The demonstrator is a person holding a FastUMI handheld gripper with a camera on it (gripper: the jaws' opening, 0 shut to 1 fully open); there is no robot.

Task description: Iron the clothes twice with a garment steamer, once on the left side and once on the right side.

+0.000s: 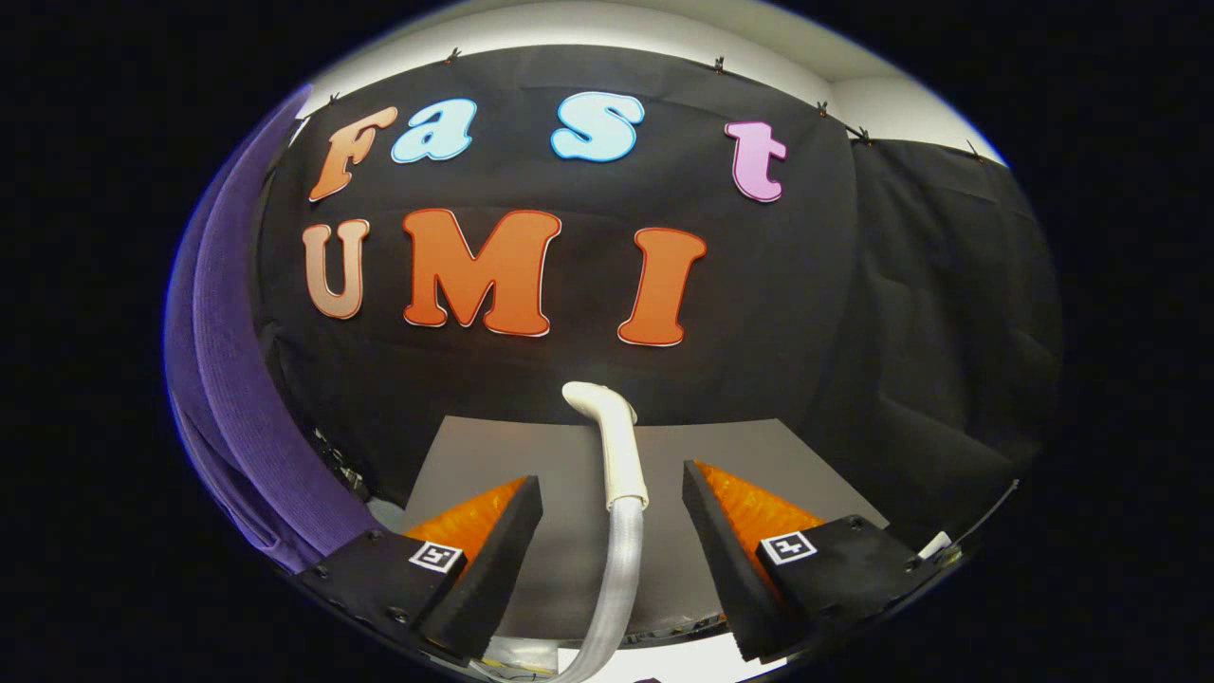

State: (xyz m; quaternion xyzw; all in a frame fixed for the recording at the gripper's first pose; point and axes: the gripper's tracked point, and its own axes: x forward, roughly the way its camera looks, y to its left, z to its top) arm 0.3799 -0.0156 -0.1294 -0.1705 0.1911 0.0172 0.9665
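Brightness: we see a dim booth, the black cloth wall (806, 285) soaking up most light.
Light source: we find the pale ceiling strip (664, 28) brightest, lit from above.
Glare: we note a soft sheen on the steamer head (602, 403) and the ribbed hose (616, 579).
Distortion: we see strong fisheye bending; the purple garment (237, 379) curves at the rim.
Focus: we find the gripper (612, 493) fingers sharp, held apart.

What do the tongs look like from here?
The tongs have two wedge fingers with black foam pads on ribbed orange backs. Each black base carries a small square black-and-white marker and screws. A thin black cable runs beside the right base.
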